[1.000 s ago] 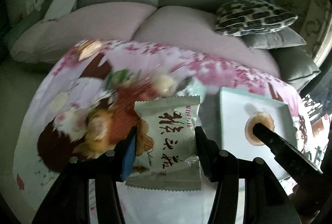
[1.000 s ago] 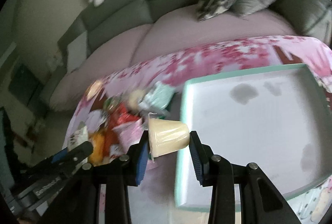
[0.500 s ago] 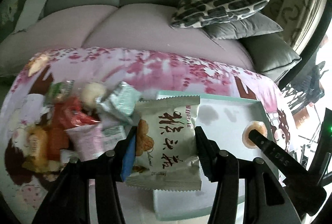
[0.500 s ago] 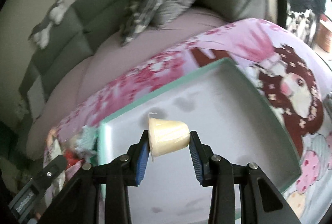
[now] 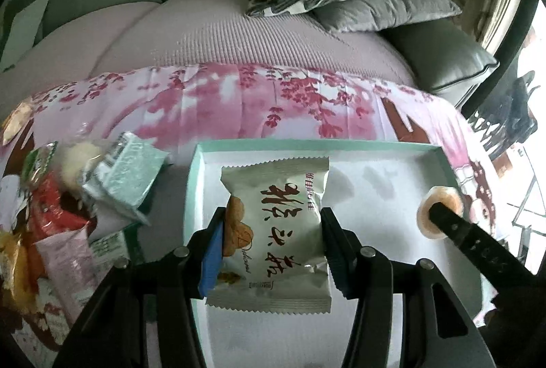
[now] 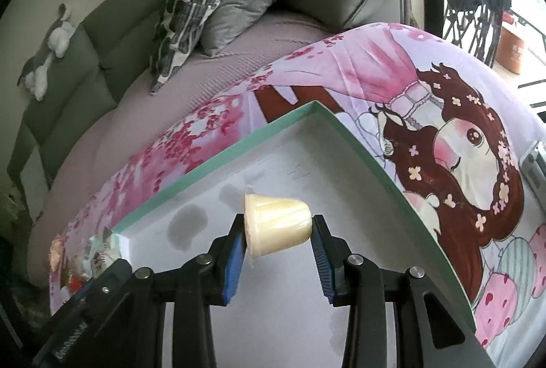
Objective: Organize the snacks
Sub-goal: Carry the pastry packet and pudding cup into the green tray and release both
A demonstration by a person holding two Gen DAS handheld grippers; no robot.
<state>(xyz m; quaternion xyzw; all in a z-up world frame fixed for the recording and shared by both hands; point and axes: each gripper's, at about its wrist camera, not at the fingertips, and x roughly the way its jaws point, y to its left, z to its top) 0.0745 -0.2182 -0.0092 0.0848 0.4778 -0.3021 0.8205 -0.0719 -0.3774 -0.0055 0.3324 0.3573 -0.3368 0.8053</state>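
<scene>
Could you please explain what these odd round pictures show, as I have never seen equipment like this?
A person holds a two-fingered clamp in each hand, and a wide-angle camera on each clamp looks along its fingers. In the left camera's picture, the left gripper grips a pale snack packet over a shallow tray with a green rim. More snacks lie heaped left of the tray on a pink cartoon cloth, with a sofa behind. In the right camera's picture, the right gripper grips a small yellow jelly cup over the same tray.
</scene>
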